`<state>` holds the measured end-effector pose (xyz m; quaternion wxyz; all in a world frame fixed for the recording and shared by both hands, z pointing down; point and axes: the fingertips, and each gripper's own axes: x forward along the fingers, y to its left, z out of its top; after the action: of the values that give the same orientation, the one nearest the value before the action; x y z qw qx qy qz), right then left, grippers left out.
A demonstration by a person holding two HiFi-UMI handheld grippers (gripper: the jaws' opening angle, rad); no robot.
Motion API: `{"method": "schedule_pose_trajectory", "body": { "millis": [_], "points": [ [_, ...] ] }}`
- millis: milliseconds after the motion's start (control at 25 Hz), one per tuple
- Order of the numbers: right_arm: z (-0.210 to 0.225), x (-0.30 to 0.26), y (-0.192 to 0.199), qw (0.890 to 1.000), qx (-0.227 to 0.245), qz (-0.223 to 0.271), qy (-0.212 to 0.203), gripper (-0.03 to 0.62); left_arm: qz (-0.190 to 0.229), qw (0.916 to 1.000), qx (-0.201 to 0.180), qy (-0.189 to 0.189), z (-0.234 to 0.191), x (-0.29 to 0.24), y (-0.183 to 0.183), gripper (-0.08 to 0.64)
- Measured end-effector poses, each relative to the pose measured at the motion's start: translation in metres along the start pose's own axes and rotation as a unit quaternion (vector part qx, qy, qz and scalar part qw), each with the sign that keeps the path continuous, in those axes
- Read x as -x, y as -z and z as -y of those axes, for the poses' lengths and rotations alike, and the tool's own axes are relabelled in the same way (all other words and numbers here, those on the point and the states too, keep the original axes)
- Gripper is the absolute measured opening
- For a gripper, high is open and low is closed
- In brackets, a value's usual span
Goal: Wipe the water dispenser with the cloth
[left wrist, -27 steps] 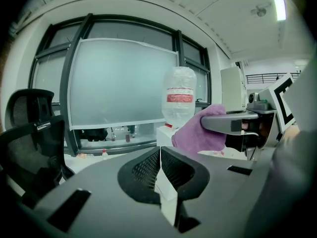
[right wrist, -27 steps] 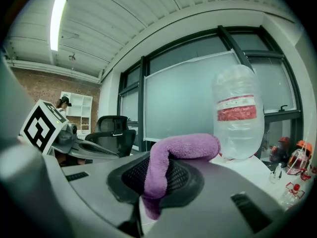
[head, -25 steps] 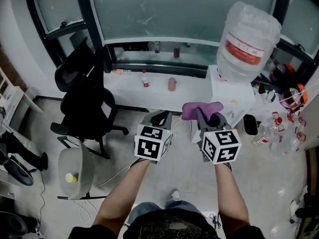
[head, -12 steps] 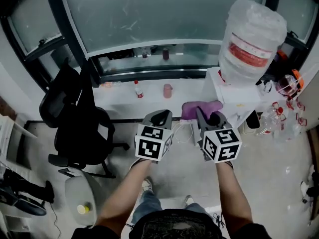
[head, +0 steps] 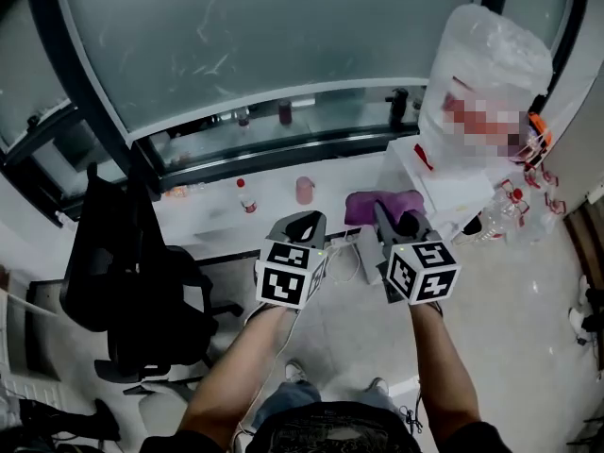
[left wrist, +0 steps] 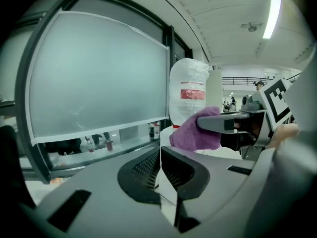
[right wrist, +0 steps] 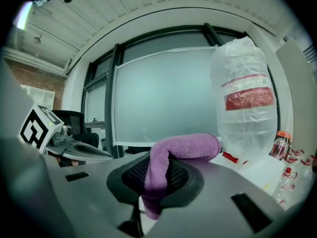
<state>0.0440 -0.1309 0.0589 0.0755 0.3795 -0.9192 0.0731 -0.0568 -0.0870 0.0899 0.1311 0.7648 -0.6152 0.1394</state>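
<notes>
The right gripper [head: 401, 223] pinches the cloth [head: 381, 206]. The water dispenser [head: 442, 185] stands ahead to its right, nearer it than the closed, empty left gripper [head: 304, 223].

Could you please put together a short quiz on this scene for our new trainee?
1. Which hand-held gripper clamps the cloth? A: left. B: right. C: neither.
2. True or false: in the head view, the office chair stands to the right of the water dispenser.
3. What sits on top of the water dispenser?

Key
1. B: the right hand-held gripper has its jaws closed on the cloth.
2. False: the office chair is to the left.
3. A large water bottle, neck down.
</notes>
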Motion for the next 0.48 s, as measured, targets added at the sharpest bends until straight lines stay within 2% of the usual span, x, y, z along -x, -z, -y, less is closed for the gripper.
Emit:
{"method": "schedule_pose_trajectory", "body": {
  "millis": [200, 480],
  "points": [
    [0.014, -0.022, -0.005, 0.998, -0.023, 0.007, 0.05, 0.048, 0.002, 0.999, -0.018, 0.041, -0.02, -0.021, -0.01, 0.028],
    [0.042, -0.058, 0.003, 0.994, -0.054, 0.015, 0.09, 0.048, -0.01, 0.9973, -0.021, 0.069, -0.035, -0.067, -0.011, 0.028]
  ]
}}
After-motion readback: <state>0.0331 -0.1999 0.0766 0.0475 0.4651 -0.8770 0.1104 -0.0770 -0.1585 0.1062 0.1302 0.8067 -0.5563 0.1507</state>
